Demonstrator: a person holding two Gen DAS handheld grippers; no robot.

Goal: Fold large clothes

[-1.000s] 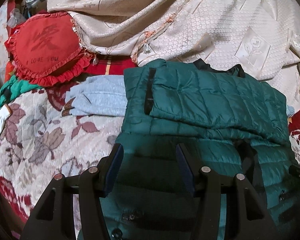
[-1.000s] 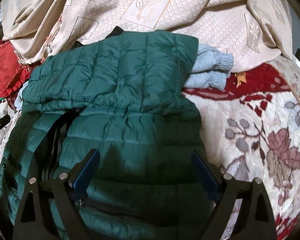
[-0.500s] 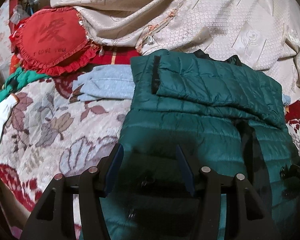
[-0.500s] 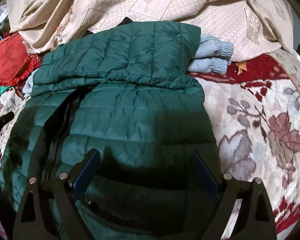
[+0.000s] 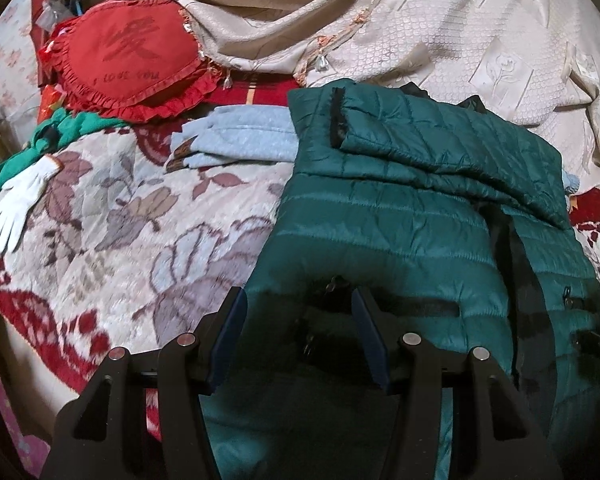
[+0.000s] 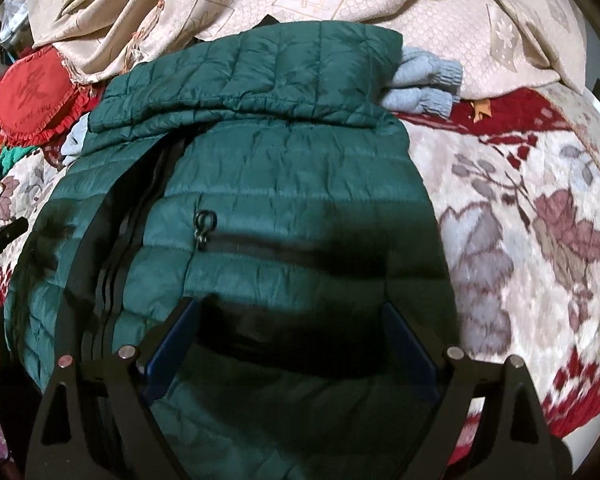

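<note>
The green puffer jacket (image 5: 400, 232) is lying front-up on the floral bedspread (image 5: 112, 216), sleeves already folded across the chest, with a light blue sweater (image 5: 240, 142) poking out from under it. Both grippers sit over the hem end, and neither one is gripping anything: the left gripper (image 5: 298, 312) has its jaws apart over the left side, and the right gripper (image 6: 292, 324) is spread even wider near the pocket zipper (image 6: 260, 246).

Looks like the next step is grabbing the bottom edge and folding it up toward the collar. To do that well, each gripper should pinch all the hem layers at matching spots on either side of the front zipper, then lift evenly (puffy nylon is slippery, so a shallow bite will probably slide off).

Compared with a second ago, both cameras have pulled back toward the hem, so more of the lower jacket and its pocket zips shows now. Jaw spacing looks unchanged.
</note>
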